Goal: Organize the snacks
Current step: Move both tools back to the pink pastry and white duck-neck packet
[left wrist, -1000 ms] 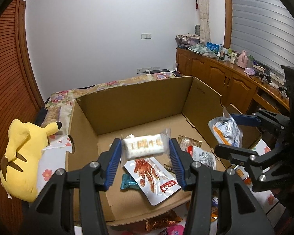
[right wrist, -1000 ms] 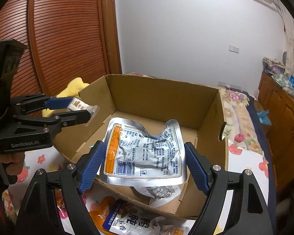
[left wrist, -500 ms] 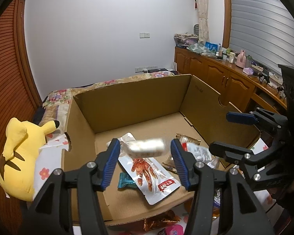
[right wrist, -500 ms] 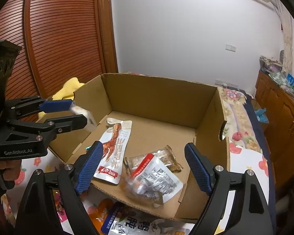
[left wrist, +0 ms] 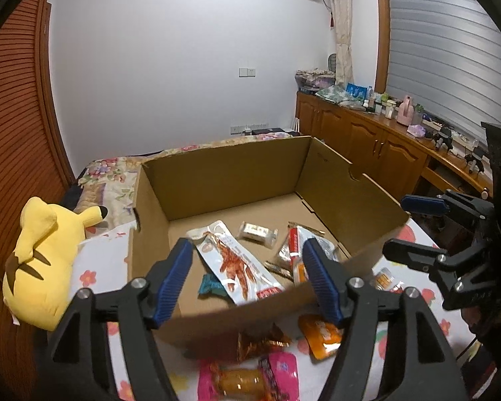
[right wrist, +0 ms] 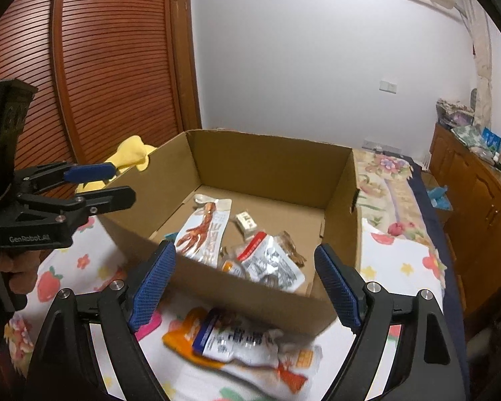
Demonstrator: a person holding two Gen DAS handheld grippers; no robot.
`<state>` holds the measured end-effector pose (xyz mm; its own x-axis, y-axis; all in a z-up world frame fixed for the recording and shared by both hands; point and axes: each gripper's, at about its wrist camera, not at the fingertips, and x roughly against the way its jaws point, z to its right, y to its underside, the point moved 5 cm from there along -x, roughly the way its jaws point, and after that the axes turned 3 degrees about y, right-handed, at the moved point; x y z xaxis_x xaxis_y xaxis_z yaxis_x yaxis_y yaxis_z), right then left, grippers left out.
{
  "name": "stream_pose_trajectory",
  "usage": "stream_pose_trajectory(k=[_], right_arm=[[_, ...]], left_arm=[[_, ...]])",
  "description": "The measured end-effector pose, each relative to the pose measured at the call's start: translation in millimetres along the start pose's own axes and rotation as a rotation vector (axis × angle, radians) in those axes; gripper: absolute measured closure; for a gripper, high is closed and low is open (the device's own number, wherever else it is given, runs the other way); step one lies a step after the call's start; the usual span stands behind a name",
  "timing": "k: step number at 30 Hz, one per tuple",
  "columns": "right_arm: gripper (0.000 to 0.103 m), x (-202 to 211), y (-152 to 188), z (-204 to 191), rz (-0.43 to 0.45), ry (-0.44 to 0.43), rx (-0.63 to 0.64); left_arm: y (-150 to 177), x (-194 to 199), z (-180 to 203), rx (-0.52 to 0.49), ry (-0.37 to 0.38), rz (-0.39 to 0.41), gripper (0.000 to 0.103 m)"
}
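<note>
An open cardboard box (left wrist: 223, 170) (right wrist: 270, 167) stands on a flowered cloth. Inside lie a long white squid pack (left wrist: 237, 260) (right wrist: 203, 234), a small white bar (left wrist: 257, 232) (right wrist: 245, 222), a silver pouch (left wrist: 295, 250) (right wrist: 270, 264) and a teal wrapper (left wrist: 212, 284). My left gripper (left wrist: 250, 280) is open and empty, just in front of the box's near wall. My right gripper (right wrist: 243, 287) is open and empty, at the box's near wall. More snack packs lie outside the box: a pink one (left wrist: 250, 377), an orange one (left wrist: 320, 334), and a white-orange one (right wrist: 243, 344).
A yellow plush toy (left wrist: 40, 260) lies left of the box. Wooden cabinets (left wrist: 367, 147) with clutter on top run along the right. A slatted wooden door (right wrist: 110, 67) stands behind on the left. Each gripper shows in the other's view, the right one (left wrist: 427, 234) and the left one (right wrist: 93, 187).
Both grippers opened and let go: the white bar and the silver pouch dropped into the box. Both grippers then pulled back from over the box toward its near wall.
</note>
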<state>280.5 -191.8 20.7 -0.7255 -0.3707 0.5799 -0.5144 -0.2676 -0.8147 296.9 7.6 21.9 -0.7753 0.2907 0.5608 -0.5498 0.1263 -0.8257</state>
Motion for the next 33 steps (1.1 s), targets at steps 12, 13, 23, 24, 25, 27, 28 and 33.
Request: stream_pose_trajectory(k=[12,13,23,24,25,27,28,33], right_arm=[[0.016,34,38,-17,-0.011,0.017,0.007],[0.016,35,41,-19,-0.014,0.016,0.004],[0.016,35,62,-27,-0.059,0.016,0.026],[0.016,34,63,-27,-0.061,0.015,0.024],[0.016,33,64,-26,-0.064,0.016,0.022],[0.016,29,66,-25,-0.071,0.019,0.020],[0.016,28,66,-24,-0.074,0.019,0.017],[0.016,20,69,-25,-0.088,0.016,0.015]], left_arm=[[65,29,-1,0.014,-0.018,-0.040,0.029],[71,28,0,0.014,-0.023,-0.049,0.029],[120,-5,-8,0.047,-0.055,-0.155,0.029],[122,-8,-9,0.050,-0.055,-0.164,0.029],[124,-12,-10,0.053,-0.052,-0.174,0.029],[128,-19,-12,0.057,-0.049,-0.193,0.029],[129,-22,-12,0.056,-0.054,-0.200,0.029],[135,-34,-13,0.062,-0.044,-0.227,0.029]])
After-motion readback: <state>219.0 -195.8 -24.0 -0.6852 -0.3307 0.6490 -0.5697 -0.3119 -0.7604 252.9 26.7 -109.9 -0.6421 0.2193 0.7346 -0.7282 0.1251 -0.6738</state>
